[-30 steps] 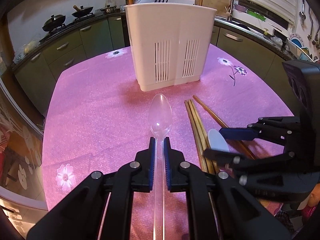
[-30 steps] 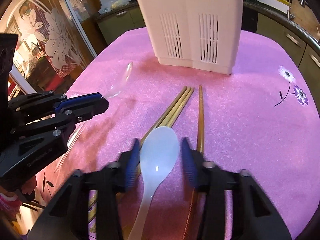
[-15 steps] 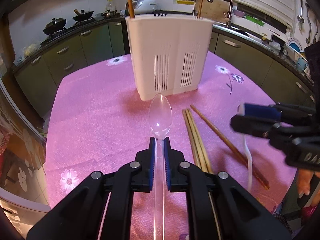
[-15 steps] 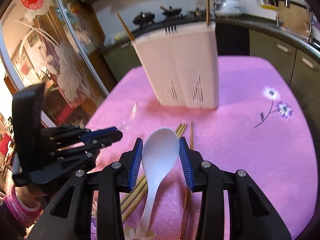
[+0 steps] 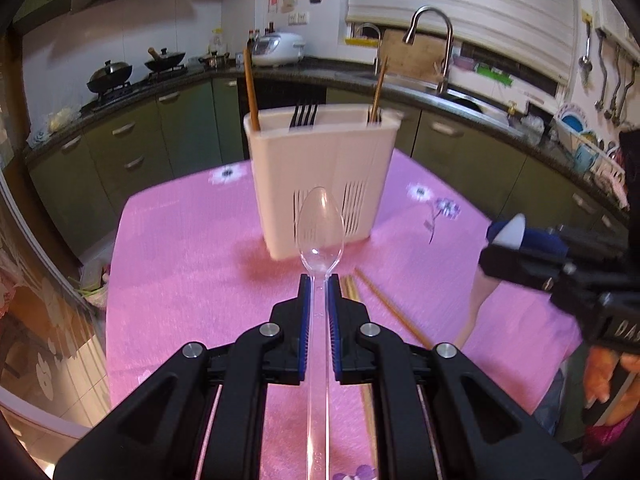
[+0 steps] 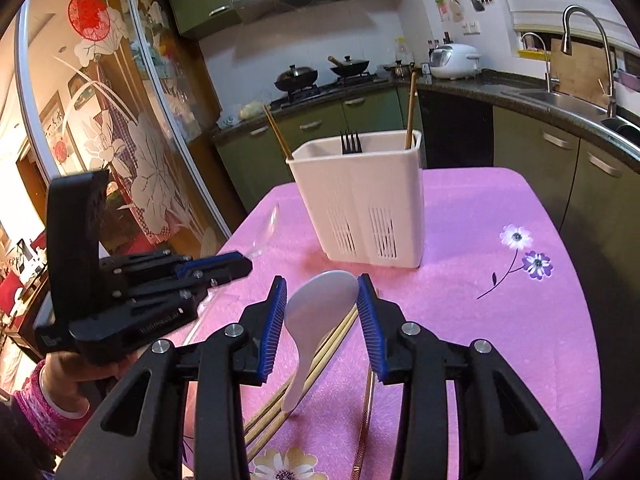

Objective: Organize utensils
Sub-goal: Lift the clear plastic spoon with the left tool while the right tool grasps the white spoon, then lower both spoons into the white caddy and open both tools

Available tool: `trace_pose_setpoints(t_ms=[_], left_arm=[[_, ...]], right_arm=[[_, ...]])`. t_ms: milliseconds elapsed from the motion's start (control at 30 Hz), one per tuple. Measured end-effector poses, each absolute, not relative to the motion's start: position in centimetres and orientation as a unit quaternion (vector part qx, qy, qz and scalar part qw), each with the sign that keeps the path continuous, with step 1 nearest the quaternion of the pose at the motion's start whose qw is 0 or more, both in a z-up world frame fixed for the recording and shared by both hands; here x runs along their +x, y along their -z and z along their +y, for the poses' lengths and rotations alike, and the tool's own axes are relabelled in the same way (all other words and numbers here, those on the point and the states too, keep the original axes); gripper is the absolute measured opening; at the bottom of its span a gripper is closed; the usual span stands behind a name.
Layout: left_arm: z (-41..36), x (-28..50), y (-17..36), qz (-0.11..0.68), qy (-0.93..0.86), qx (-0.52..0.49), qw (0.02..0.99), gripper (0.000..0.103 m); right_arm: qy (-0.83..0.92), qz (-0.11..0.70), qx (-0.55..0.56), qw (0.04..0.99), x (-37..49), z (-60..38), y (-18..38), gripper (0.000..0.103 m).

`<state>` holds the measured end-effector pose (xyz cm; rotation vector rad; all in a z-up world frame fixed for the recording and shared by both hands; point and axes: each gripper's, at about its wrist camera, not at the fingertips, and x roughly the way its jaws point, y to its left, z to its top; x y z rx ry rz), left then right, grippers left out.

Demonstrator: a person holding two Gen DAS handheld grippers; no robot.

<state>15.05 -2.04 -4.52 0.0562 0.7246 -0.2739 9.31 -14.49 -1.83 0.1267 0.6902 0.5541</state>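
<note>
With both spoons held above the pink table, the step is the carry to the white holder near its far edge. Left gripper clamps the clear spoon; right gripper grips the white spoon. Both point downward. Next: bring each over the holder's rim, then release.
</note>
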Motion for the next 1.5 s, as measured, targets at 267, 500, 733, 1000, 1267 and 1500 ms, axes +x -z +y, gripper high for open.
trace_pose_setpoints(t_ms=[267, 500, 733, 1000, 1267, 1500], left_arm=[[-2.8, 16.4, -2.4, 0.268, 0.137, 0.021, 0.953, 0.008], [-3.2, 19.7, -8.2, 0.152, 0.142, -0.011, 0.978, 0.008], [-4.6, 23.7, -8.8, 0.125, 0.136, -0.015, 0.983, 0.009], [-5.3, 26.2, -8.3, 0.12, 0.116, -0.003, 0.986, 0.009], [-4.7, 26.9, -6.9, 0.132, 0.104, 0.008, 0.986, 0.009], [-4.0, 27.1, -4.1, 0.158, 0.096, 0.018, 0.983, 0.009]], right_arm=[[-0.26, 0.315, 0.057, 0.911, 8.6, -15.3, 0.0, 0.037], [-0.253, 0.312, 0.061, 0.914, 8.6, -16.2, -0.3, 0.037], [-0.245, 0.299, 0.061, 0.92, 9.9, -17.4, -1.3, 0.037], [-0.239, 0.266, 0.045, 0.933, 12.3, -18.0, -4.6, 0.037], [-0.234, 0.231, 0.029, 0.944, 14.1, -17.8, -8.4, 0.037], [-0.206, 0.175, 0.024, 0.963, 17.8, -16.6, -12.7, 0.037]])
